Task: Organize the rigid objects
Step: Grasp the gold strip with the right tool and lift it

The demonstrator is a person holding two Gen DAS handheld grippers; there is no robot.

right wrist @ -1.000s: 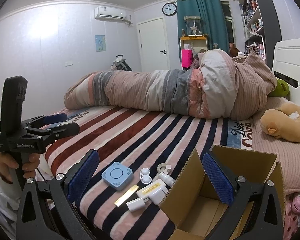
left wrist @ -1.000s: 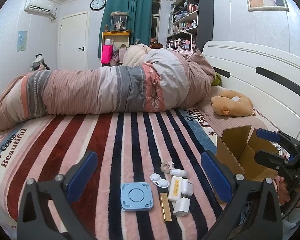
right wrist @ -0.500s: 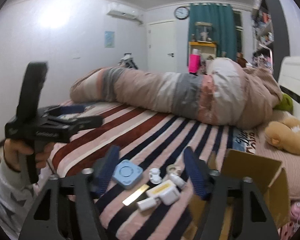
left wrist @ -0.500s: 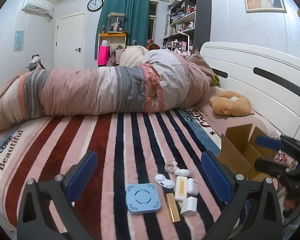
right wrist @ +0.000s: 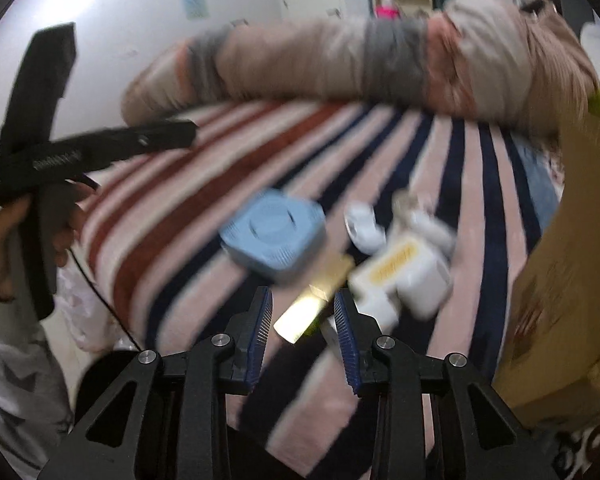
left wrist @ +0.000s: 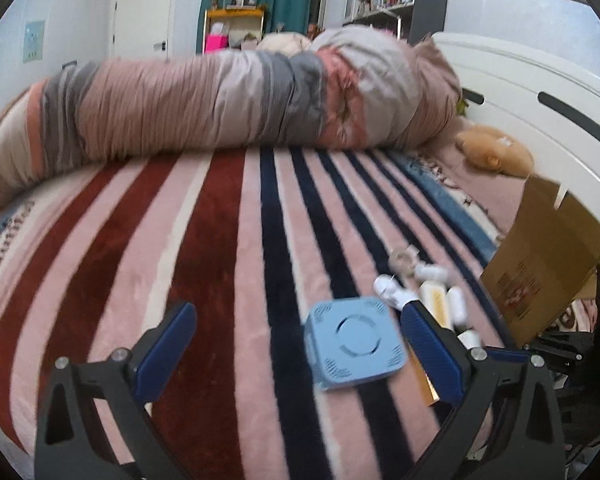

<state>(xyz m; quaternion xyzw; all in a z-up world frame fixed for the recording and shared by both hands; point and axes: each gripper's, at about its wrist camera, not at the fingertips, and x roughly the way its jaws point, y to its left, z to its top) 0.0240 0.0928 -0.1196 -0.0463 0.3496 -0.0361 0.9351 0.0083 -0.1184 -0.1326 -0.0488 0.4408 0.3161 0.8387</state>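
Small rigid objects lie on the striped blanket: a light blue square device, a gold bar, a white box with a yellow label, and several small white pieces. My left gripper is open, low over the blanket, with the blue device between its fingers near the right one. My right gripper is narrowed but still open, its fingers either side of the gold bar's near end. The frames are blurred.
An open cardboard box stands to the right of the objects. A rolled striped duvet lies across the bed behind. A plush toy rests by the white headboard. The left gripper's body shows in the right wrist view.
Both grippers have dropped down and come close to the objects. The right gripper's fingers have narrowed from wide open. The left gripper now brackets the blue device.
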